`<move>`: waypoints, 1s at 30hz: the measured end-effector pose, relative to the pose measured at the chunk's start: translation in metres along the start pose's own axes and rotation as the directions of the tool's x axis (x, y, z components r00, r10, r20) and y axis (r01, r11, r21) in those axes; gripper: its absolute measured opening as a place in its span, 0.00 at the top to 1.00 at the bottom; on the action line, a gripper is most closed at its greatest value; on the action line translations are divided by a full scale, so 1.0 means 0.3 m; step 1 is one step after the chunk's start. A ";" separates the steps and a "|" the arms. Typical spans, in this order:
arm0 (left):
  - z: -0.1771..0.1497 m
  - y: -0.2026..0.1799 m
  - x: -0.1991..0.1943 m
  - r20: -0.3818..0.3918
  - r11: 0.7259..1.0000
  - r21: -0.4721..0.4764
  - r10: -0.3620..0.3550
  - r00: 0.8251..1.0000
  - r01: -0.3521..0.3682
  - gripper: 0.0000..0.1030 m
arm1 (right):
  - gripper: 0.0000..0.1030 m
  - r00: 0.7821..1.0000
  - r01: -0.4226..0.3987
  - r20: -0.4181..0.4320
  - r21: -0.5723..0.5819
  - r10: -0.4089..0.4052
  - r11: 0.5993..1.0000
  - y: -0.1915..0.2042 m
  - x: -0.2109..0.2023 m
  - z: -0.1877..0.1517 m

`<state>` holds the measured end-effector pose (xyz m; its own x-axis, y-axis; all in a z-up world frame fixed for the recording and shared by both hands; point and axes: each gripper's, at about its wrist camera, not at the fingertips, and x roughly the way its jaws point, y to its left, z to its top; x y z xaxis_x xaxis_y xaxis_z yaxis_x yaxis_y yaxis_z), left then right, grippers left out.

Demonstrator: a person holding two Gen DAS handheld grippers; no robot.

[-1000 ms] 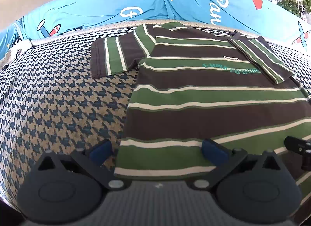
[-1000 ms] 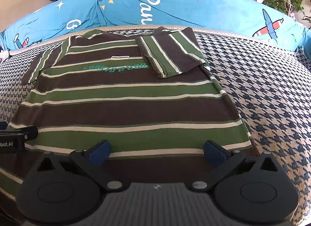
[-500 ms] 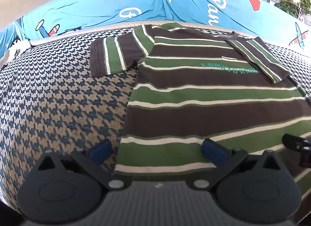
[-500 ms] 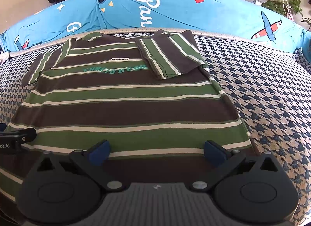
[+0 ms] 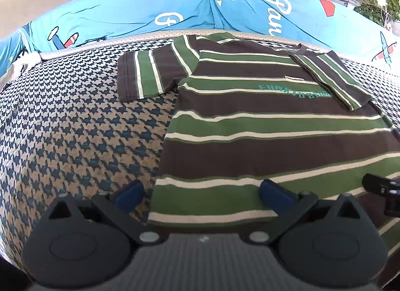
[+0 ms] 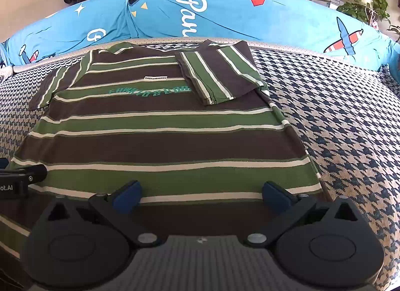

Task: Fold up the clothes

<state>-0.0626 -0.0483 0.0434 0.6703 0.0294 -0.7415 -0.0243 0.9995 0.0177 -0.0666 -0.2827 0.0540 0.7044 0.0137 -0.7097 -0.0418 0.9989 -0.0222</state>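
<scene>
Shirts: one striped T-shirt (image 6: 165,140), green, brown and cream, lying flat on the houndstooth bed (image 5: 70,135), right sleeve (image 6: 220,75) folded in.
Grippers: I'm holding my left gripper (image 5: 202,193) and right gripper (image 6: 201,193) spread wide, grasping nothing, over the near hem.

right tongs (image 6: 200,197) wide apart | over striped shirt (image 6: 160,140) hem

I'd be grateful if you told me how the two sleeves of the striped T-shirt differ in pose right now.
The left sleeve lies spread flat, sticking out sideways from the shirt onto the houndstooth cover; the right sleeve is folded inward and rests on the shirt's chest. The left sleeve leaves the teal lettering clear, while the right sleeve's hem reaches its end. Both share the same brown, green and cream stripes, and neither is held by a hand-held gripper.
</scene>
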 end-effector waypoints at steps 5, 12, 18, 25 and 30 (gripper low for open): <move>0.009 -0.027 -0.027 0.044 1.000 0.030 -0.009 0.999 0.007 0.00 | 0.00 0.999 0.008 0.035 0.048 -0.010 0.999 -0.018 -0.023 0.005; 0.004 -0.097 -0.038 0.054 0.991 0.114 -0.072 0.996 0.065 0.00 | 0.11 0.997 0.062 0.038 0.141 -0.068 0.988 -0.070 -0.022 0.010; -0.017 -0.097 -0.005 -0.006 0.991 0.109 -0.080 0.997 0.080 0.00 | 0.13 0.996 0.083 0.007 0.112 -0.084 0.990 -0.076 -0.008 0.000; -0.043 -0.093 -0.027 -0.002 0.991 0.113 -0.073 0.997 0.073 0.00 | 0.13 0.997 0.078 -0.005 0.098 -0.077 0.992 -0.076 -0.040 -0.034; -0.068 -0.084 -0.055 -0.003 0.991 0.113 -0.073 0.997 0.073 0.00 | 0.13 0.997 0.077 -0.012 0.092 -0.077 0.993 -0.077 -0.073 -0.065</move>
<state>-0.0880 -0.0742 0.0415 0.6681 -0.0441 -0.7427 0.1086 0.9933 0.0387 -0.0949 -0.3070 0.0565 0.6973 -0.0633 -0.7140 0.0785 0.9968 -0.0118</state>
